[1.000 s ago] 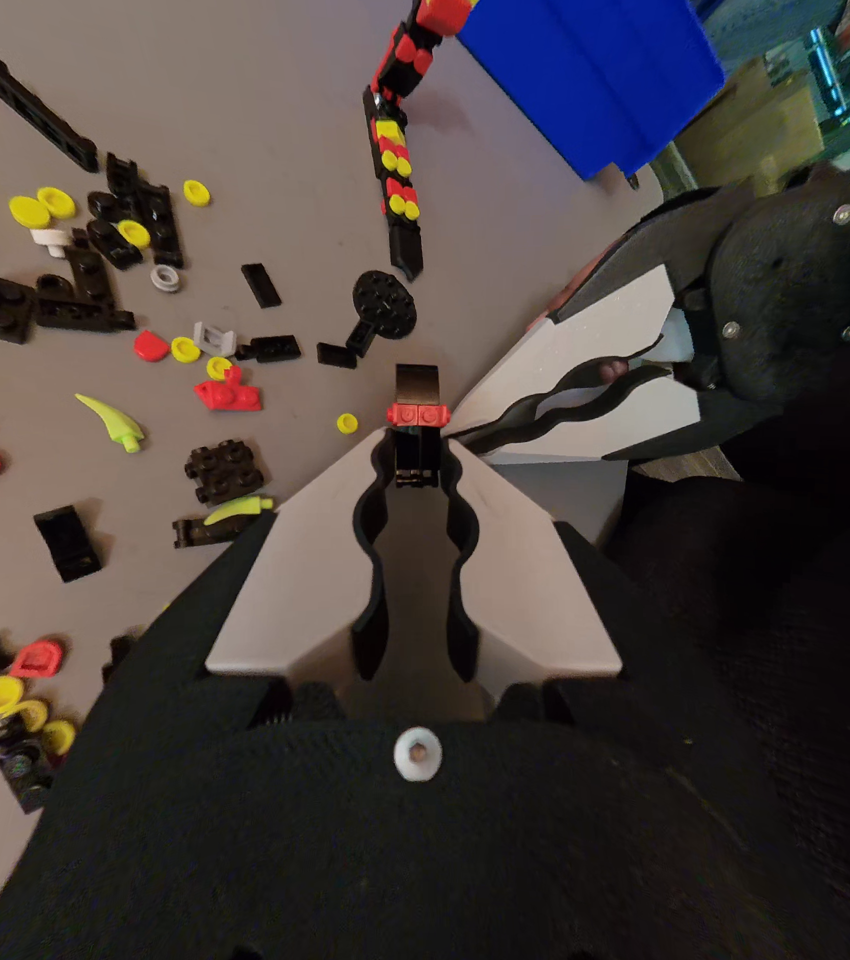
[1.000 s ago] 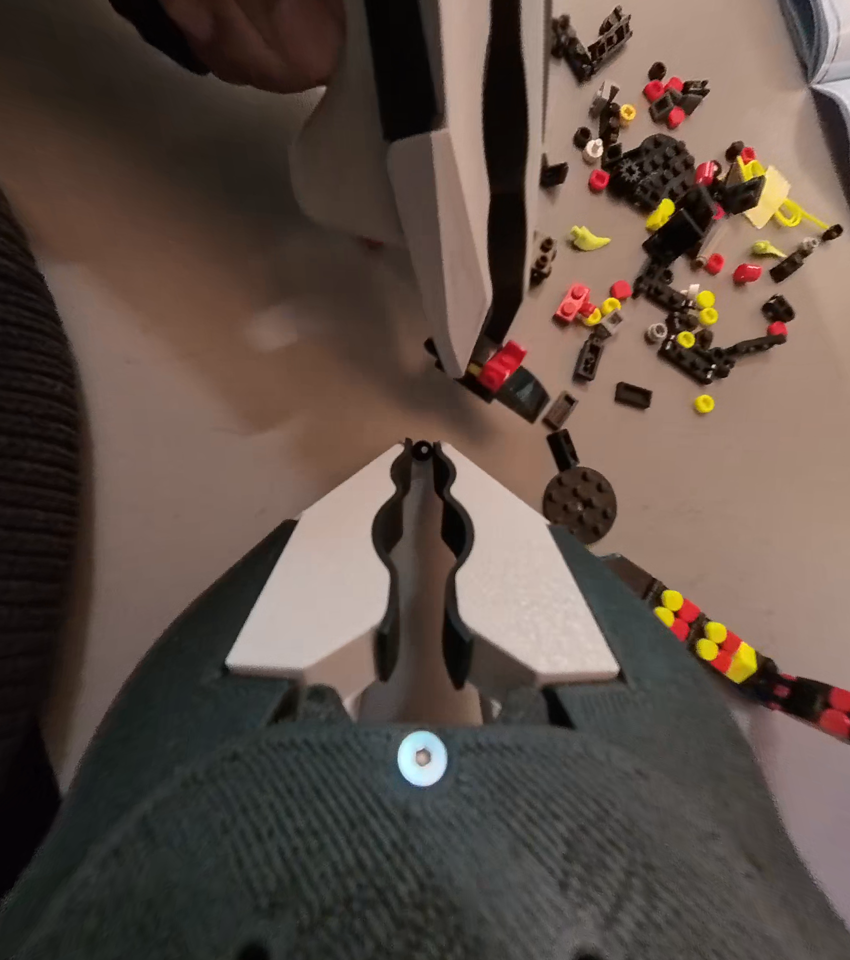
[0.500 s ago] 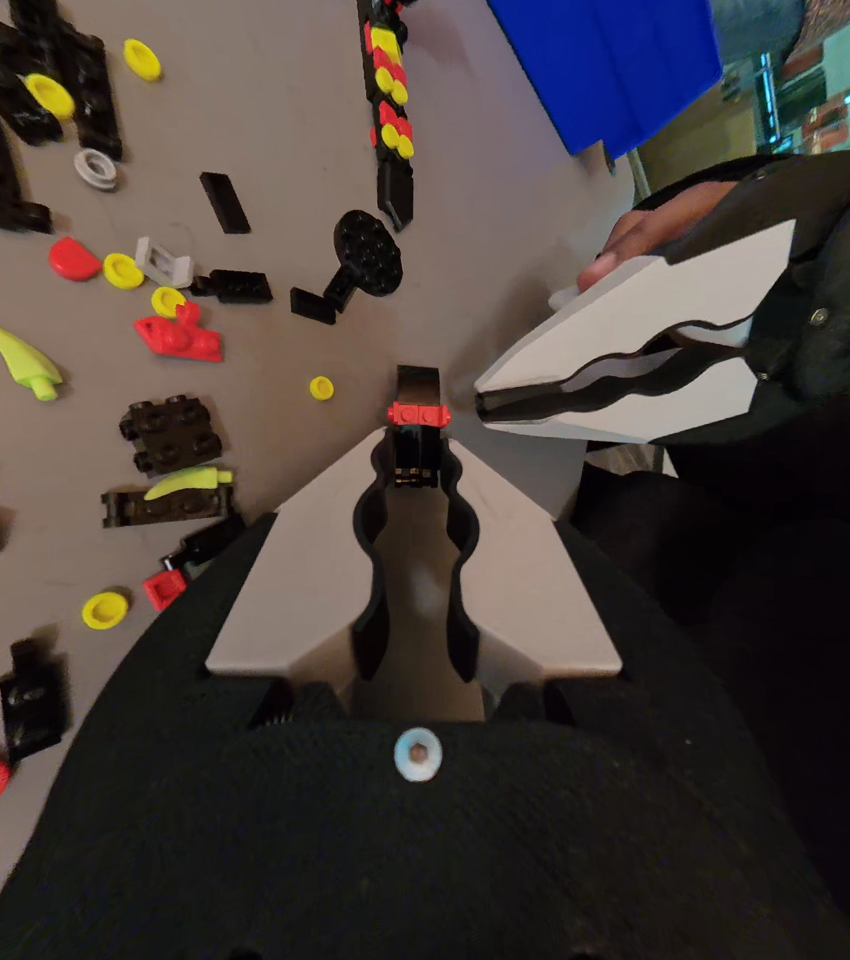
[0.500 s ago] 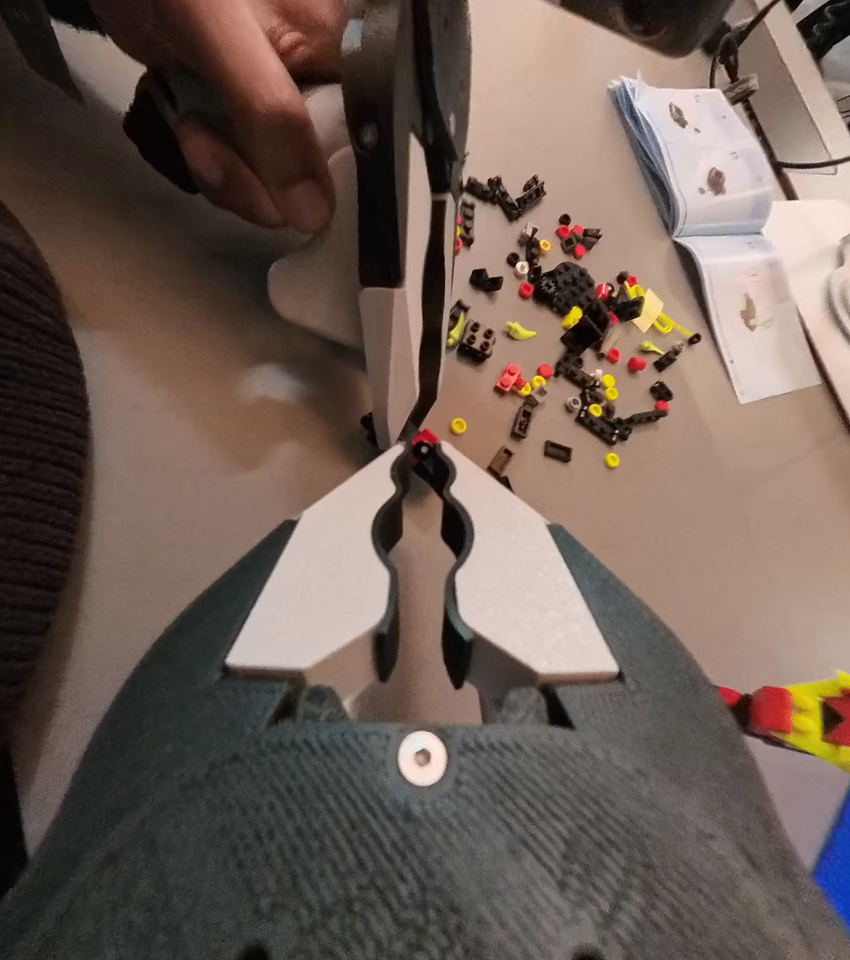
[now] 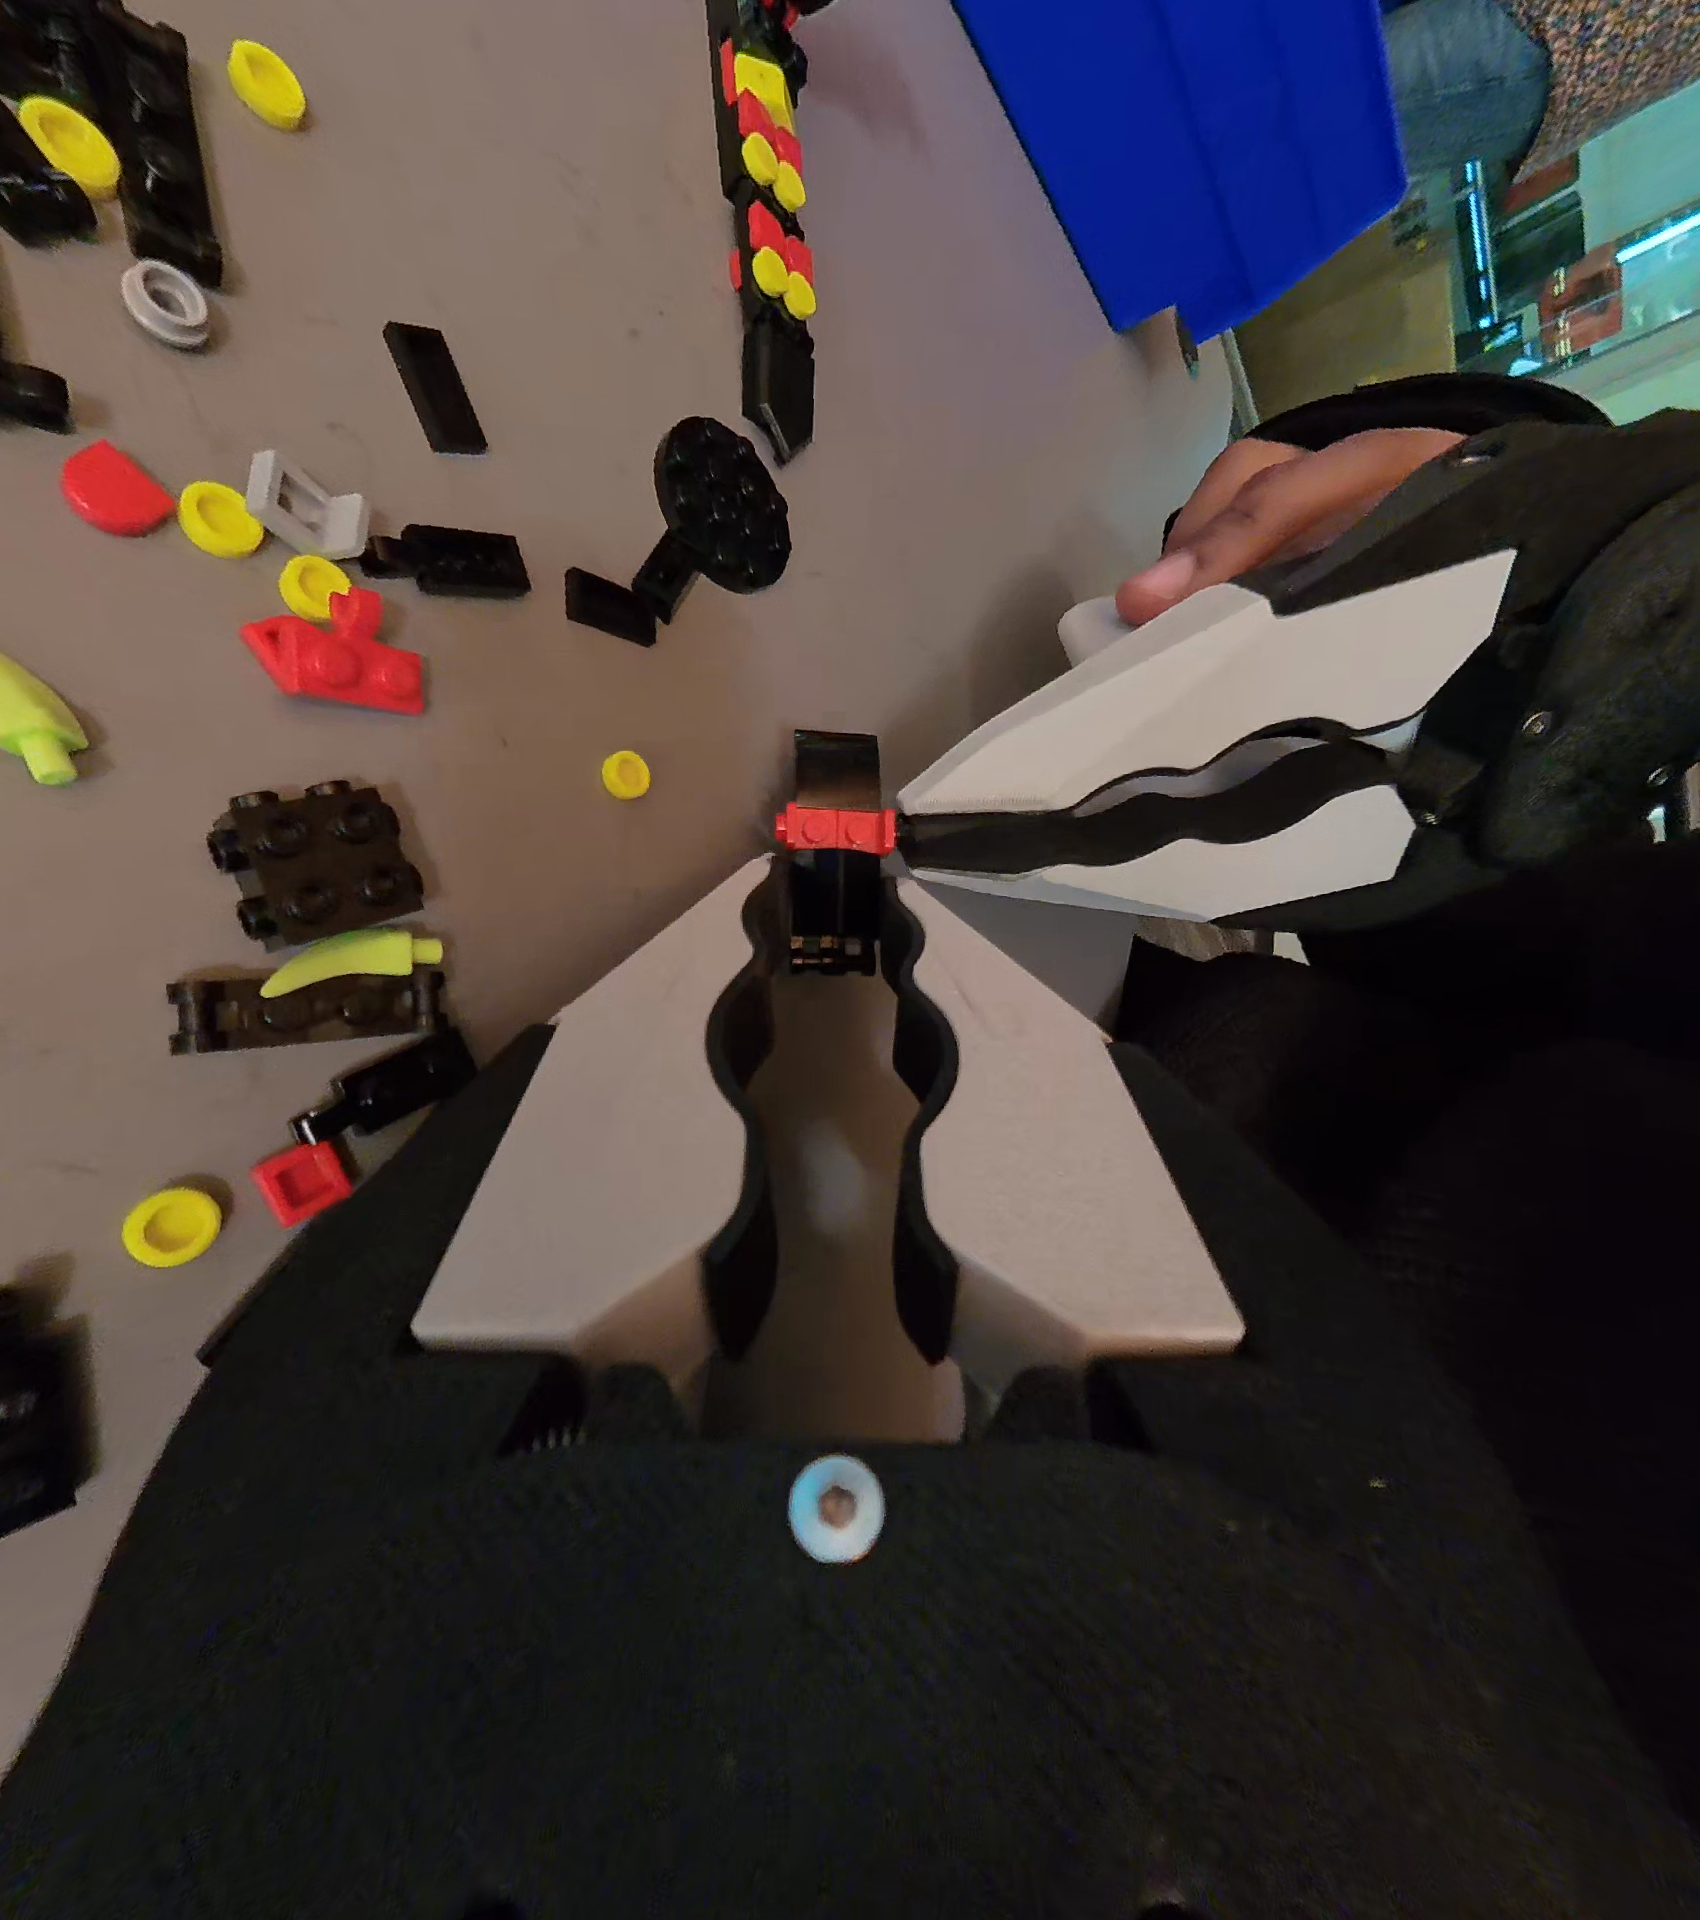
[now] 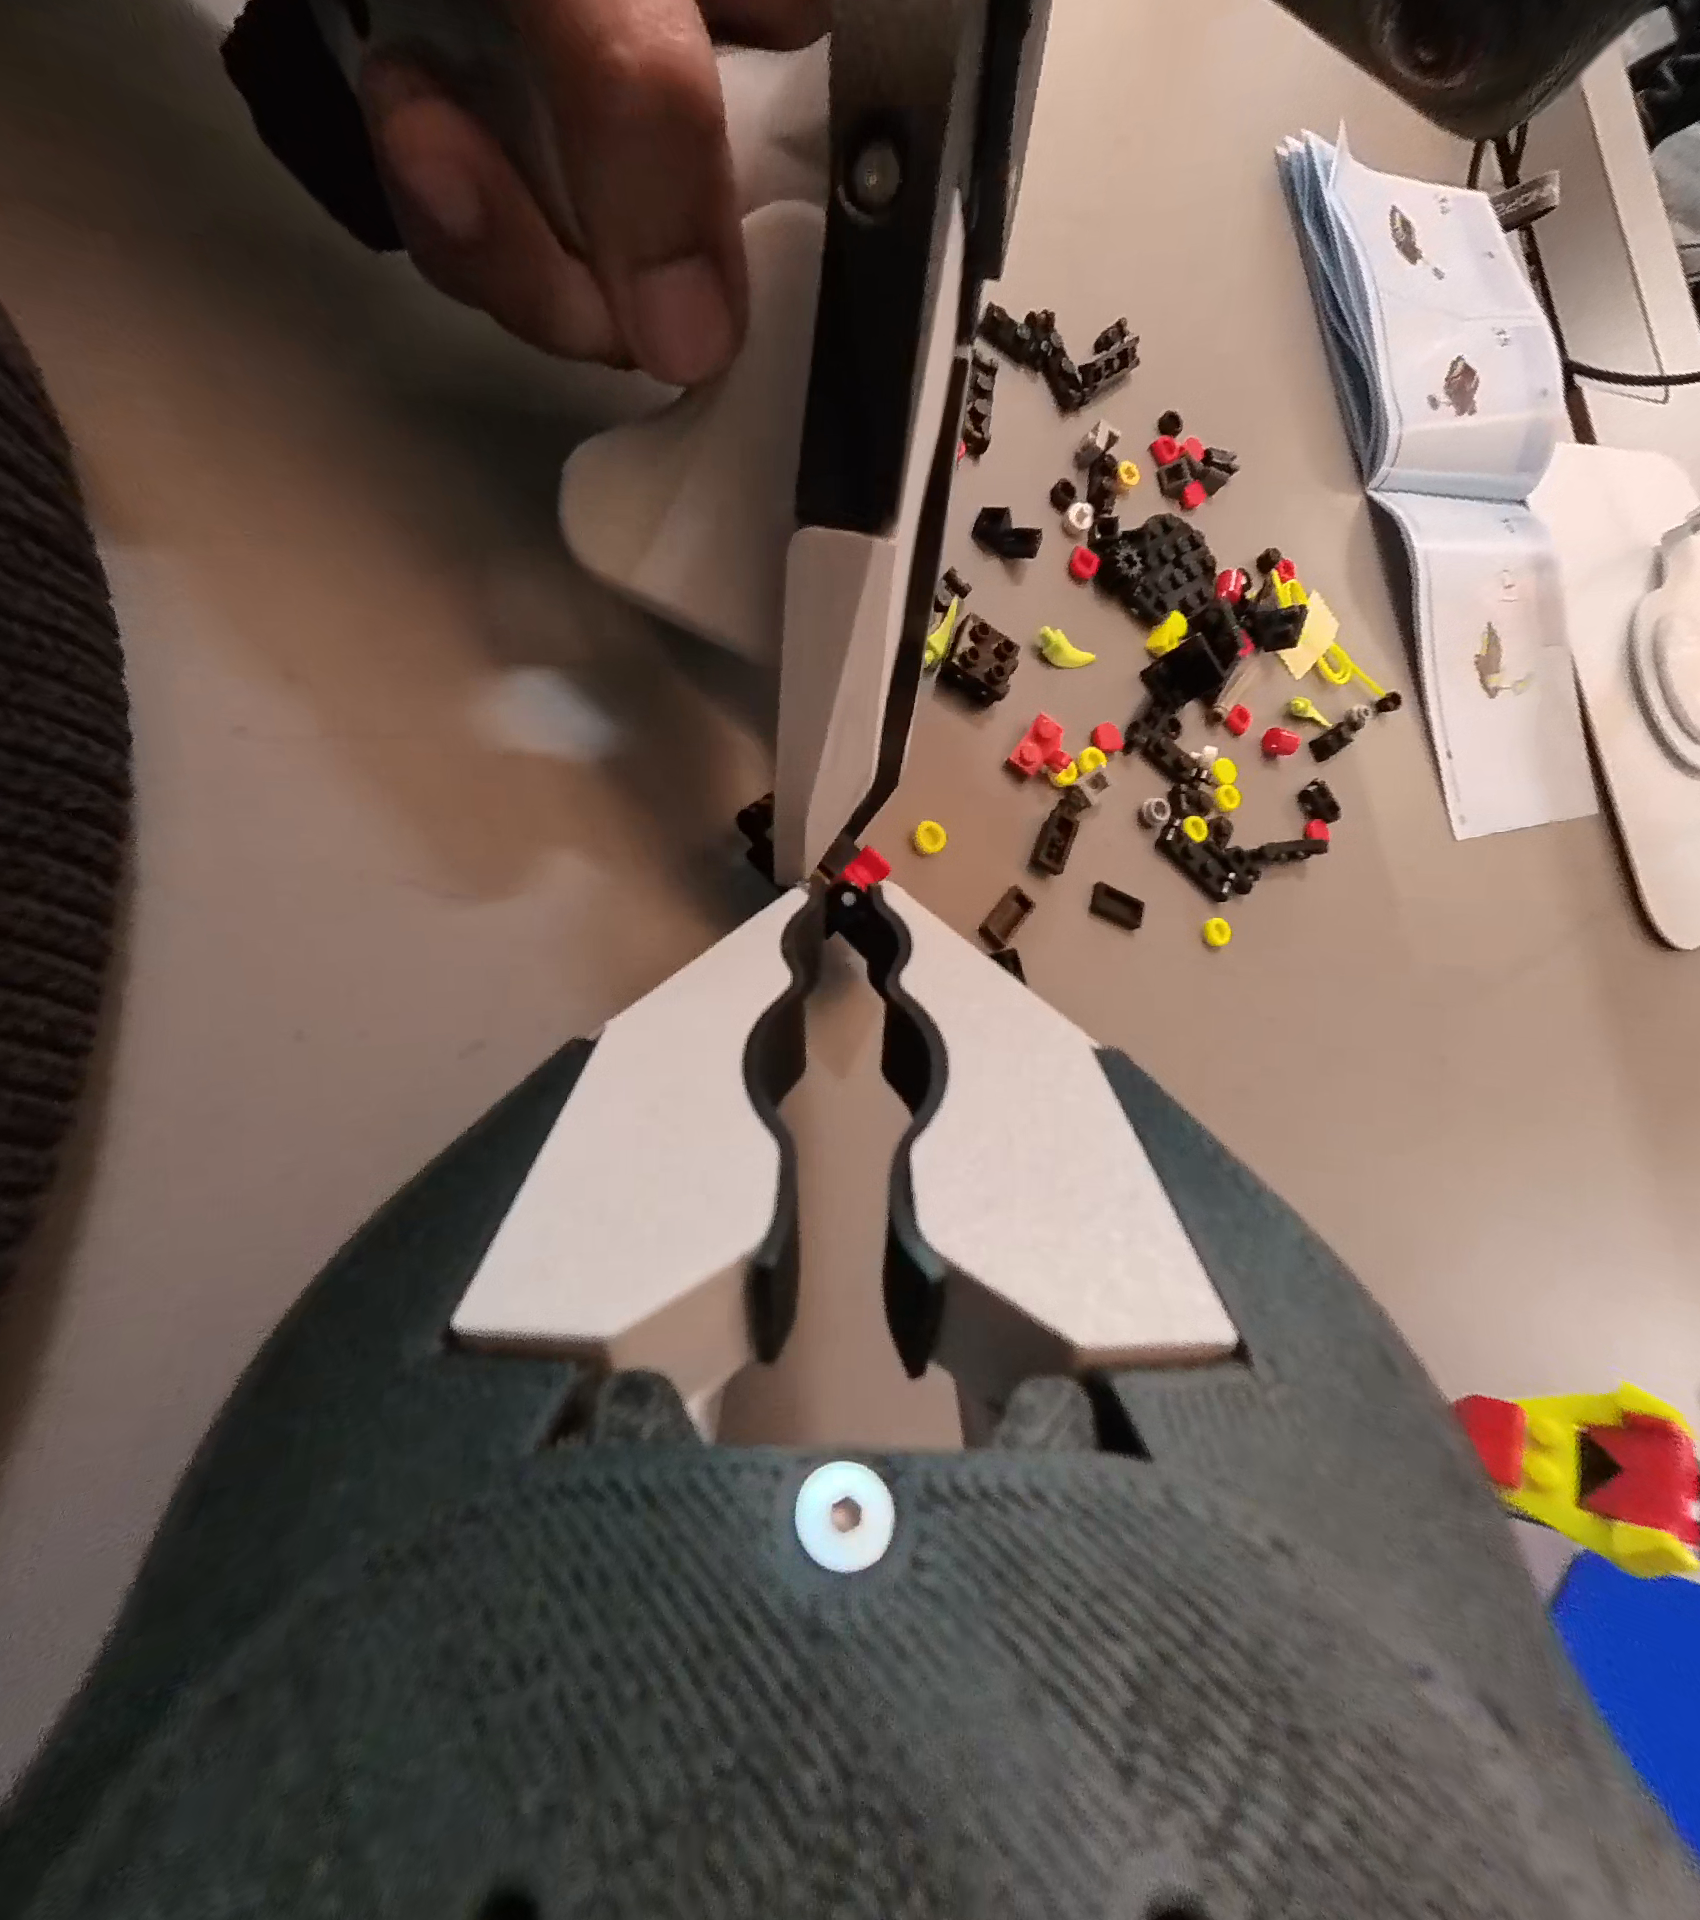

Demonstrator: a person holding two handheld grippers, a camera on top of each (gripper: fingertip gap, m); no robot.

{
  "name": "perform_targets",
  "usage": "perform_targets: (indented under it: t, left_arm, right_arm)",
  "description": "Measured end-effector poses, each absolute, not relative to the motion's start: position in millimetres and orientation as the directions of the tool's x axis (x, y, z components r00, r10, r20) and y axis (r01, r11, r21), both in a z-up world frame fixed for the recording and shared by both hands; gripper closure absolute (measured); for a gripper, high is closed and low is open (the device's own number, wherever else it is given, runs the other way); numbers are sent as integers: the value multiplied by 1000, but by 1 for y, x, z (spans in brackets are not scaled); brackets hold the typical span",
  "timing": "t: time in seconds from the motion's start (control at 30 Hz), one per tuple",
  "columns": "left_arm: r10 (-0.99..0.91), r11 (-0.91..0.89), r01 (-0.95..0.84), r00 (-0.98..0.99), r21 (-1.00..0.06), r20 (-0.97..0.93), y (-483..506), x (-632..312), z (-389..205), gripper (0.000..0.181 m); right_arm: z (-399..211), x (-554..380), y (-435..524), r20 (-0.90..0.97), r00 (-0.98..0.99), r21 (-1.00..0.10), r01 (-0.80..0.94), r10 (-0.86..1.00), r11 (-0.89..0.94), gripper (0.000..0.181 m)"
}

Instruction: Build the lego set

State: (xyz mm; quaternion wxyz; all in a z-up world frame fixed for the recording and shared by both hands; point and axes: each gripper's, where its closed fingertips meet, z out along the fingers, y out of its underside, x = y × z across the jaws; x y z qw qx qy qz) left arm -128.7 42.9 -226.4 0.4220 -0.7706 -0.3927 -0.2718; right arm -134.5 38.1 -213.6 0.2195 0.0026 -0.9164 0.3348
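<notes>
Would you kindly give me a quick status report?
Left gripper shut on small black-and-red brick assembly. Right gripper shut, tips at its red plate. Nothing in the way.

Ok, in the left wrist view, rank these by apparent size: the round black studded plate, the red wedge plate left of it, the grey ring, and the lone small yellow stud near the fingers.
Largest to smallest as they look:
1. round black studded plate
2. red wedge plate, close to the first in length, so this order is unsure
3. grey ring
4. small yellow stud

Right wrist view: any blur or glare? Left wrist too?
Right wrist view: the red-and-yellow model at the lower right edge is smeared, a glare patch sits on the table, loose pieces stay crisp. Left wrist view: sharp centre, strong fisheye stretch, black brick at the left edge soft.
</notes>
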Motion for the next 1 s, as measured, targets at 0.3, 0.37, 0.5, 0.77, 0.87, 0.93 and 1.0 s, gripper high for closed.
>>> perform_targets:
  t: [0.3, 0.37, 0.5, 0.77, 0.87, 0.93, 1.0]
  left_arm:
    - [372, -352, 819, 567, -454, 734, 42, -128, -226, 165]
    - [372, -352, 819, 566, -453, 736, 42, -128, -226, 165]
    - [365, -361, 819, 565, -446, 740, 41, -127, -226, 166]
    - [355, -383, 810, 572, -443, 740, 42, -124, -229, 166]
    - [379, -389, 801, 589, -455, 714, 40, -126, -232, 166]
    - [385, -393, 793, 601, -465, 701, 39, -127, -232, 166]
    - [380, -388, 796, 597, -464, 706, 40, -127, -231, 166]
  right_arm:
    - [-214, -133, 37, 399, -907, -618, -155, 137, 771, 176]
    - [-214, -134, 37, 398, -907, -619, -155, 137, 770, 176]
    - [-216, -132, 37, 392, -911, -618, -158, 128, 770, 176]
    - [-219, -130, 36, 357, -925, -635, -138, 130, 760, 176]
    - [-222, -130, 36, 335, -931, -640, -109, 149, 761, 176]
    - [-222, -130, 35, 303, -938, -656, -78, 168, 751, 175]
    - [-220, -130, 35, 279, -944, -672, -60, 178, 738, 173]
